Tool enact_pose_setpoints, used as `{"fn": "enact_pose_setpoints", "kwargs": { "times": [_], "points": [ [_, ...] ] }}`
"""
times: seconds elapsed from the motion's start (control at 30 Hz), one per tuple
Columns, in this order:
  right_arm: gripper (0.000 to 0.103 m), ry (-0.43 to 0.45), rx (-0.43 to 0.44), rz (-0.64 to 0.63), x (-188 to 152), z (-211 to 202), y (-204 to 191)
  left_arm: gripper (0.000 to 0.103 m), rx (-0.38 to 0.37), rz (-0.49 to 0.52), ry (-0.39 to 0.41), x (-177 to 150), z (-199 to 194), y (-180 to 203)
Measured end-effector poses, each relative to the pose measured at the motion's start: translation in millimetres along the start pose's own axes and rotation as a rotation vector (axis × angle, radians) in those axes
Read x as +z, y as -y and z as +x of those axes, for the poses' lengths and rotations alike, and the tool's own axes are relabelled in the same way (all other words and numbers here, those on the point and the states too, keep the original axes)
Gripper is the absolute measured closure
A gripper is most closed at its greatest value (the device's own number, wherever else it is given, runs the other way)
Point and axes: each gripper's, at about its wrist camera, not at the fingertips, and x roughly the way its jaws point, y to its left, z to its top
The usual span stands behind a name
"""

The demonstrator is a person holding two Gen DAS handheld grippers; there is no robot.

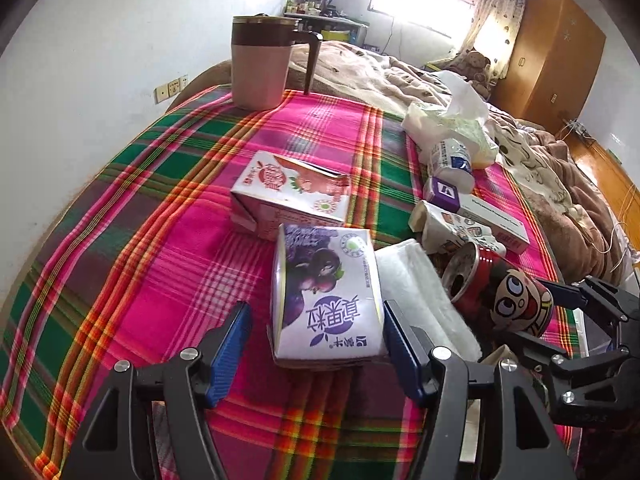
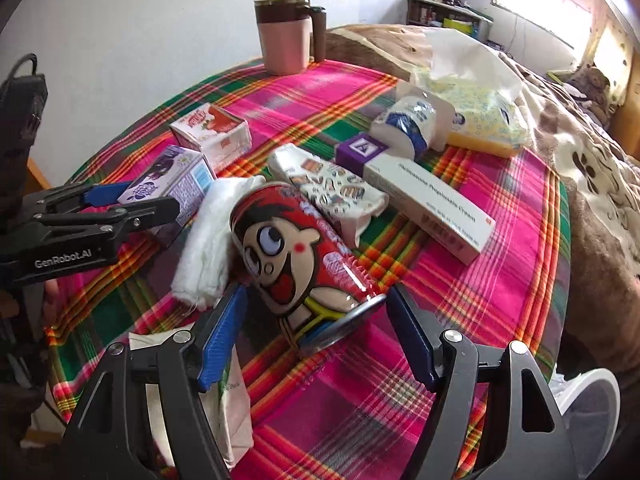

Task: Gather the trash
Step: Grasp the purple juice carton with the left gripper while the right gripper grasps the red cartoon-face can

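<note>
On the plaid-covered worktop [image 1: 160,240] the trash lies clustered: a purple milk carton [image 1: 326,296] sits between the pads of the left tool [image 1: 316,344], whose jaws stand apart on either side of it with gaps showing. Just beside it lies a folded white cloth [image 1: 420,292], then a red cartoon can [image 2: 296,248] on its side, its base between the open fingers of the right tool [image 2: 314,332], not clamped. Behind are a strawberry carton [image 1: 292,192], a crumpled printed wrapper [image 2: 340,192], a long white cream box [image 2: 432,208], a small yogurt bottle [image 2: 408,124] and a tissue pack [image 2: 480,116]. A pink lidded mug [image 1: 262,64] stands upright at the far edge.
</note>
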Motion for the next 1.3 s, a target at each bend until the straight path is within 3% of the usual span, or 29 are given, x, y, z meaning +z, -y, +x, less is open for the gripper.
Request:
{"fn": "enact_pose_setpoints", "kwargs": {
  "times": [0.2,0.53,0.63,0.87,1.3],
  "points": [
    [0.030,0.002,-0.055,-0.055,7.0,8.9,-10.3,0.038,-0.004,-0.009,0.015,4.8,-2.0,-4.4],
    [0.031,0.019,-0.022,0.028,6.4,10.1,-2.3,0.038,-0.001,-0.008,0.017,8.5,4.3,-3.1],
    [0.036,0.034,-0.005,0.054,5.0,8.9,-1.5,0.046,-0.017,-0.013,0.016,8.0,4.7,-3.2],
    [0.044,0.063,0.005,0.085,1.4,3.8,-1.6,0.046,-0.038,-0.001,0.036,3.6,-3.8,3.2],
    [0.049,0.137,0.010,0.164,-18.0,-19.5,6.9,0.046,-0.065,0.027,0.090,-6.3,-34.1,19.1]
  ]
}}
